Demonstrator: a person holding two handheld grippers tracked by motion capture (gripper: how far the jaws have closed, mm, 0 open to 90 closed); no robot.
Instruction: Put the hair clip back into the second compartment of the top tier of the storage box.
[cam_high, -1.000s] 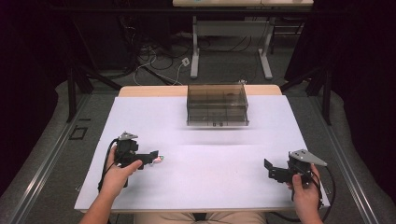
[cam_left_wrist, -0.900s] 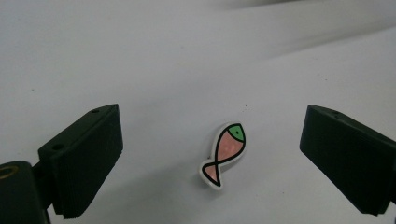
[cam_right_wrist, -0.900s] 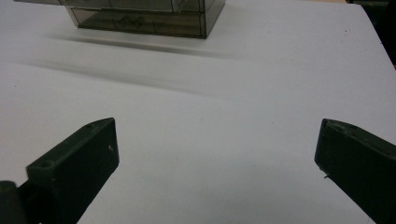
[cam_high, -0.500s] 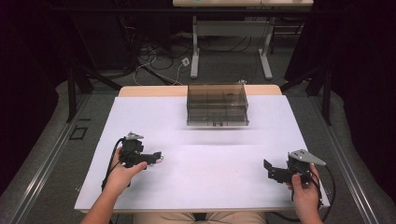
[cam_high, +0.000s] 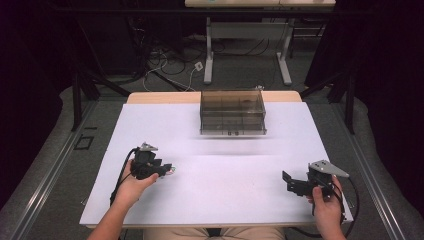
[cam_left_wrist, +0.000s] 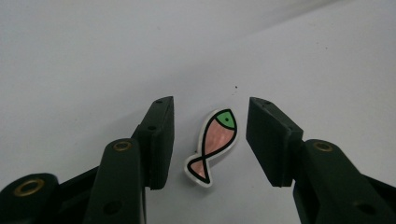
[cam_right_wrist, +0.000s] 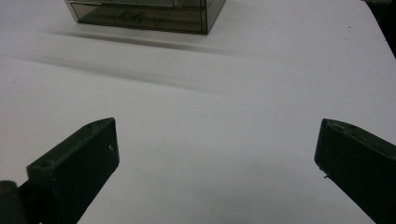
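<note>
Closing left gripper (cam_left_wrist: 210, 140) jaws around fish sticker (cam_left_wrist: 213, 145), pads not touching; right gripper (cam_right_wrist: 217, 172) spread, unmoved.

No text, label, brand or number can be read. The fish sticker (cam_left_wrist: 215, 145) carries a drawing without letters, and the mark on the box (cam_right_wrist: 132, 17) front is too blurred to read.

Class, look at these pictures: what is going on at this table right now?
A person holds a set of tongs in each hand over a white table. The left tongs have just been closing around a small fish-shaped piece lying flat on the table; gaps show on both sides, so it is not gripped yet. The right tongs hang wide open with nothing between them. A smoky clear drawer box sits at the far edge.
</note>
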